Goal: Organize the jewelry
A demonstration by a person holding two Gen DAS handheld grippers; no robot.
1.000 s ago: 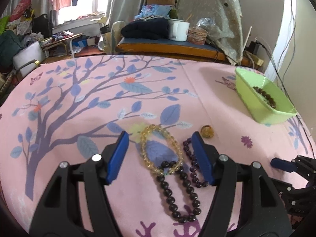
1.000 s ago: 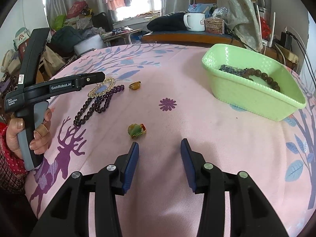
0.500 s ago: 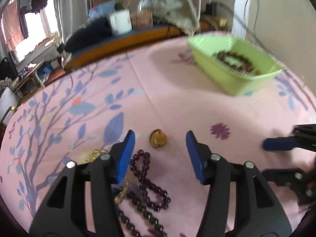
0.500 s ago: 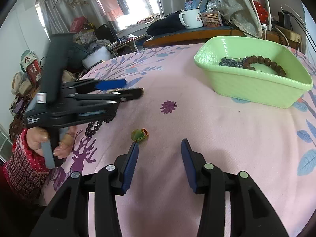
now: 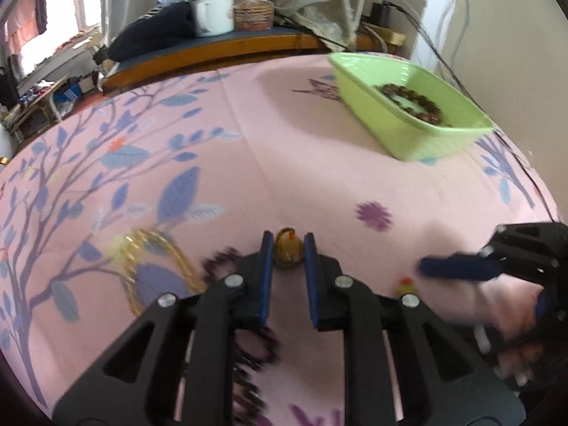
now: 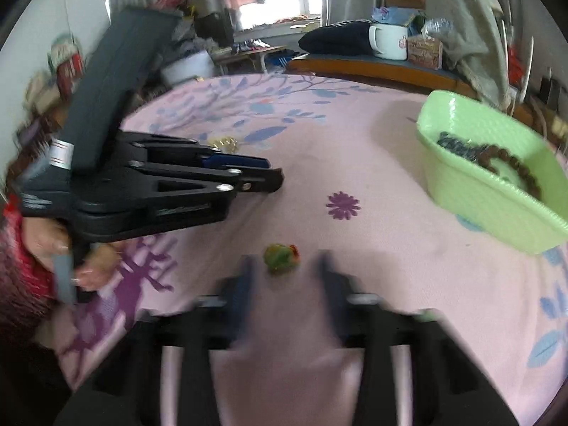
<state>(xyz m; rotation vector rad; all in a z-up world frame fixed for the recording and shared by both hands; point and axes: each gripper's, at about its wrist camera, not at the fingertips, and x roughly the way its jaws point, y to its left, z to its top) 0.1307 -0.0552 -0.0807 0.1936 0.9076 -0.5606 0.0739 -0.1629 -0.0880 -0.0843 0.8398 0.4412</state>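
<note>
Closing left tongs on amber bead: pinch centrally, lift straight; right tongs blurred, unclenched around green charm.

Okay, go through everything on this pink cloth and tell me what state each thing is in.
left tool: jaws just closing, pads on the amber charm
right tool: open, blurred
green charm: loose on the pink cloth, between the right tool's tips
green tray: upright, holding bead bracelets
yellow bracelet: flat on the cloth
white mug: upright
</note>
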